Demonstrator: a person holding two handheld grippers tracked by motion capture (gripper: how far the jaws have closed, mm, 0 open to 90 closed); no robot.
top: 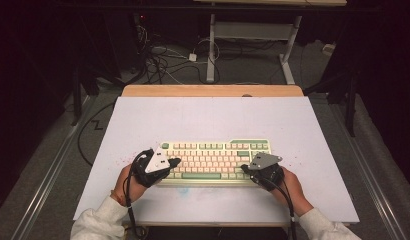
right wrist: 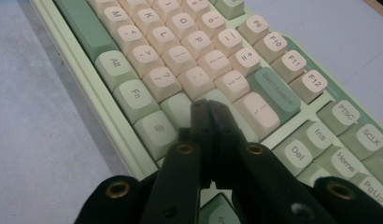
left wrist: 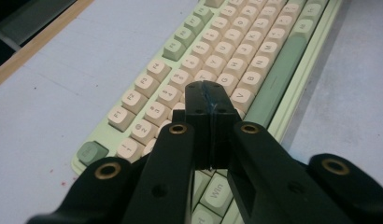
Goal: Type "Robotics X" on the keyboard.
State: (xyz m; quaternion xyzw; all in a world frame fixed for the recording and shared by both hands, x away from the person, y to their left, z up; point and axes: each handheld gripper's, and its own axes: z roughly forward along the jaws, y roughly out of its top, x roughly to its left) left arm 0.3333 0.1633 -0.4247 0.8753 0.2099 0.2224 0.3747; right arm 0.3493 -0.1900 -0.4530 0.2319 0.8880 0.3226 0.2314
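White board covers most of the wooden table, and on its near half lies the pale green and cream keyboard, long side toward the person, with a gripper over each end. The left gripper sits above the left-hand letter rows, and in the left gripper view its jaws are pressed flat together with nothing between them. The right gripper hangs over the right end of the keys, and the right gripper view shows its jaws likewise closed and empty, the tip low over a pale green key beside Backspace. The work looks like key pressing with closed tips, and the main risk is a wrong key: each blunt tip seems about as broad as a keycap, so a slanted descent could catch two caps at once. Whether either tip already touches a cap is hard to tell, since the jaws hide the contact spot. A hard push near one end could also skid the keyboard across the smooth board. Smaller still, a tip edge dragged sideways might lever up the Backspace cap or its neighbour.
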